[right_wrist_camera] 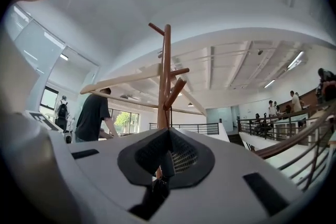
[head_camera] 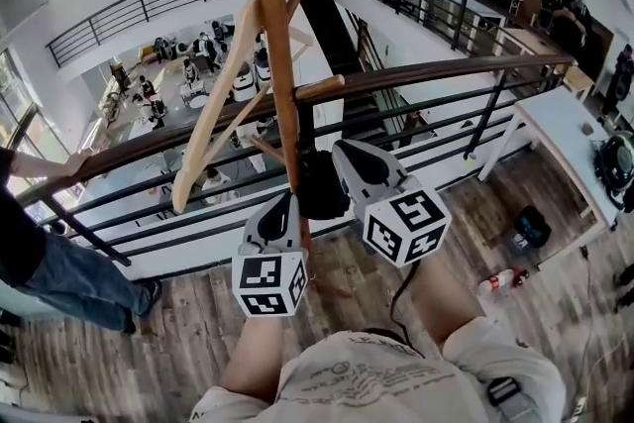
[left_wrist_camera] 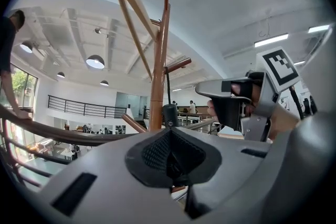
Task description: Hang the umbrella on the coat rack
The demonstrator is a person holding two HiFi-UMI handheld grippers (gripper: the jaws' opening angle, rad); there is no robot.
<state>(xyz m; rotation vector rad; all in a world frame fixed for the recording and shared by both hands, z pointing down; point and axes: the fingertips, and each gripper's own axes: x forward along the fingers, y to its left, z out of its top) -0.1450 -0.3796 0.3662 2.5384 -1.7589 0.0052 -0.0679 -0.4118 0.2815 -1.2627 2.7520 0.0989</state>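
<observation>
The wooden coat rack [head_camera: 275, 35] rises straight in front of me. A folded black umbrella [head_camera: 322, 185] hangs close against its pole, below a short peg [head_camera: 319, 90]. My left gripper [head_camera: 290, 201] is shut on the umbrella's lower left side. My right gripper [head_camera: 339, 152] is shut at its upper right. In the left gripper view the umbrella's black end [left_wrist_camera: 169, 114] sticks out past the shut left gripper [left_wrist_camera: 169, 134], and a thin black cord [left_wrist_camera: 168, 89] runs up towards a peg [left_wrist_camera: 178, 65]. The right gripper view shows the right gripper [right_wrist_camera: 168, 134] shut on something dark, with the rack pole [right_wrist_camera: 166, 76] behind.
A pale wooden hanger [head_camera: 223, 104] hangs on the rack's left side. A dark balcony railing [head_camera: 446, 69] runs right behind the rack. A person [head_camera: 50, 263] leans on it at the left. A white table [head_camera: 565, 144] stands at the right.
</observation>
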